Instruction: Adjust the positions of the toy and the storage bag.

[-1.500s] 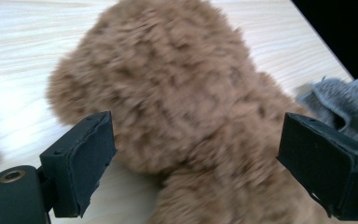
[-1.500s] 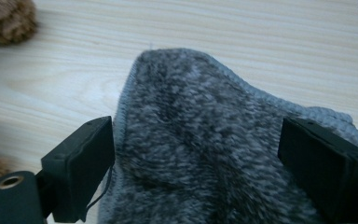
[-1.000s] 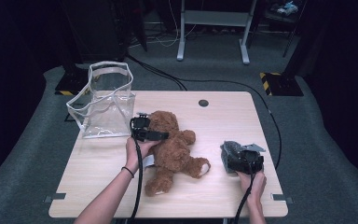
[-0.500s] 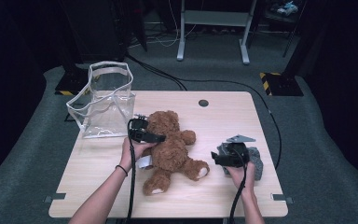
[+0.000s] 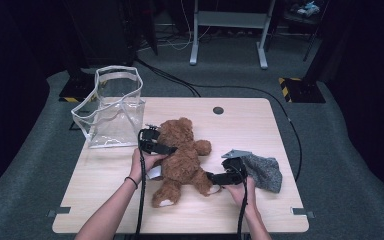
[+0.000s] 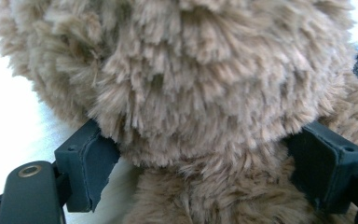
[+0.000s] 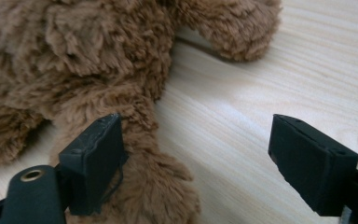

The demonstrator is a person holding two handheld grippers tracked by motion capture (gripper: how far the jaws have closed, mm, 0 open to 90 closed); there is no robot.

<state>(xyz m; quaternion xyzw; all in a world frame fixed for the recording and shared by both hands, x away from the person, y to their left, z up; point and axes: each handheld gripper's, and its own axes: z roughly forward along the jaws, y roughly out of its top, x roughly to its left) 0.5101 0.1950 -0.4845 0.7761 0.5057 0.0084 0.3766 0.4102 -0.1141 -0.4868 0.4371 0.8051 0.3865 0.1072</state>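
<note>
Overhead, the teddy bear (image 5: 182, 155) lies mid-table (image 5: 260, 125), right of the clear bag (image 5: 112, 112). Left gripper (image 6: 209, 163): jaws, just closing, pinch the bear's neck. Right gripper (image 7: 209, 163): spread, closing, bear's leg against one jaw.

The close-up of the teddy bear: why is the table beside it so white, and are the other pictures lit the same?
Left gripper view: the table beside the teddy bear glares white, grain lost. Right gripper view: wood grain clear, far fur slightly soft. High view: table lit, surroundings dark.
</note>
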